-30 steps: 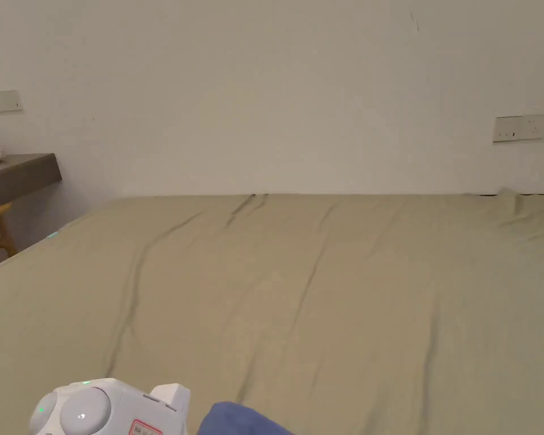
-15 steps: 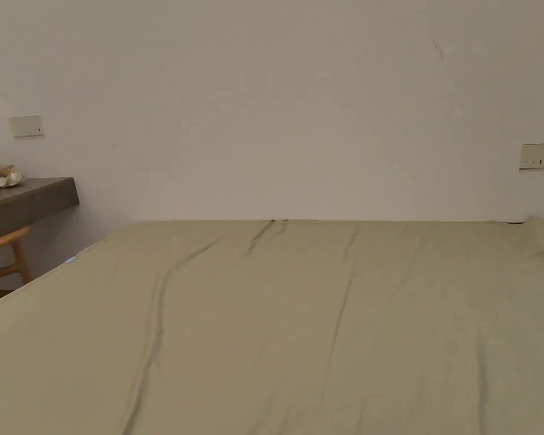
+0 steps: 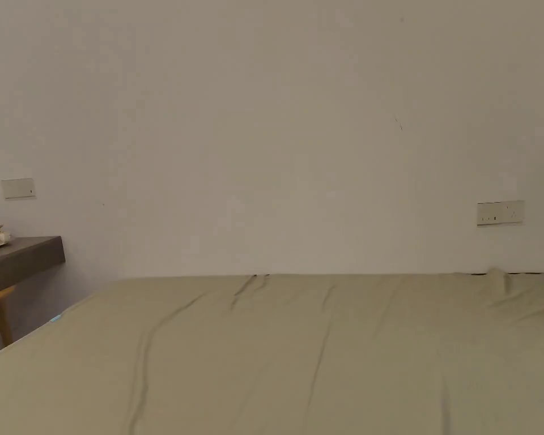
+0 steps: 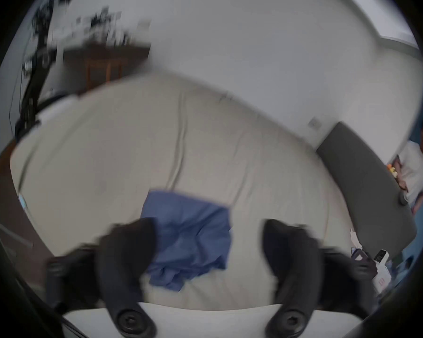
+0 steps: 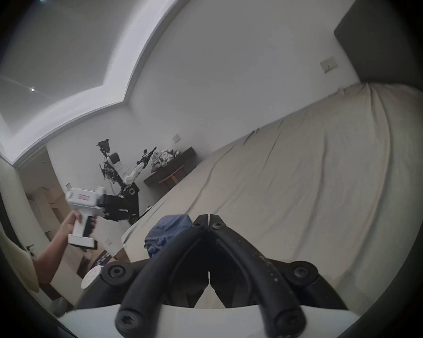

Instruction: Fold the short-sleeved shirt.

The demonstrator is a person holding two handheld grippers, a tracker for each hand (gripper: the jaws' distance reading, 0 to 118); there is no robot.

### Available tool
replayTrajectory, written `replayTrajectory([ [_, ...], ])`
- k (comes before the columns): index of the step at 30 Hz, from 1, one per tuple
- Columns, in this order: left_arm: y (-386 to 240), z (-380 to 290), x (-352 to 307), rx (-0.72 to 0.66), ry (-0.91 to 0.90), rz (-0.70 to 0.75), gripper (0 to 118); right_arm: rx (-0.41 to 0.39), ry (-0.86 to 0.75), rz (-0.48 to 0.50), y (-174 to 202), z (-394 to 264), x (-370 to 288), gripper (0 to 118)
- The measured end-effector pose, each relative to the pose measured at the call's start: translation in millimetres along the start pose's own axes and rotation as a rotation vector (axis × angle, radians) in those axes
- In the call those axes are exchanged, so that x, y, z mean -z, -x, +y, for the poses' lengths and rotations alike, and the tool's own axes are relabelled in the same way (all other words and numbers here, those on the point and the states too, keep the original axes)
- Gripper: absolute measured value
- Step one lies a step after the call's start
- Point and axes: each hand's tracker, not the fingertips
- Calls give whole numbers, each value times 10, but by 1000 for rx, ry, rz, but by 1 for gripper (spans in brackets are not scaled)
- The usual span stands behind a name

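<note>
Head view: bare bed (image 3: 322,351) — left gripper view, blurred: crumpled blue shirt (image 4: 188,236).

Blue shirt (image 4: 188,236) crumpled on beige bed (image 4: 108,153).

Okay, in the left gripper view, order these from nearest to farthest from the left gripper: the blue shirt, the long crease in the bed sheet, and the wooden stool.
1. Blue shirt: crumpled on the bed, just ahead of the open left gripper.
2. Long crease: mid-bed, beyond the shirt.
3. Wooden stool: past the bed's far edge, upper left.
</note>
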Motion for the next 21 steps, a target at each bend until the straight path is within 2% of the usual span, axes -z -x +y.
replayTrajectory([
  [1,-137,23,-140,14,-43,-40,19,-20,-21,-23,41,65,-59,2],
  [2,-293,36,-286,48,-99,-68,13,-41,-37,-54,91,146,-119,2],
  [4,-636,-16,-543,145,-233,-102,8,-101,-75,-131,217,300,-236,2],
  [6,-1028,-122,-730,272,-333,-106,4,-183,-105,-250,385,466,-335,2],
  [9,-1431,-252,-739,310,-467,-74,0,-270,-144,-393,552,646,-416,2],
  [11,-1625,-341,-618,270,-444,-54,0,-274,-163,-431,616,713,-489,2],
  [13,-1812,-537,-556,253,-456,-50,0,-272,-169,-410,663,735,-563,2],
  [15,-2018,-638,-478,284,-422,-149,0,-283,-189,-388,690,731,-576,3],
  [16,-2118,-733,-496,279,-411,-175,0,-280,-186,-386,673,728,-555,13],
  [17,-2214,-869,-515,257,-474,-177,0,-255,-155,-385,658,729,-517,26],
  [18,-2264,-1013,-520,271,-525,-208,0,-245,-128,-396,647,717,-492,46],
  [19,-2308,-1134,-518,302,-543,-232,0,-245,-137,-387,632,687,-491,56],
  [20,-2360,-1269,-513,313,-539,-218,0,-230,-155,-371,608,641,-509,55],
  [21,-2398,-1375,-513,304,-528,-208,11,-204,-165,-382,613,625,-527,56],
])
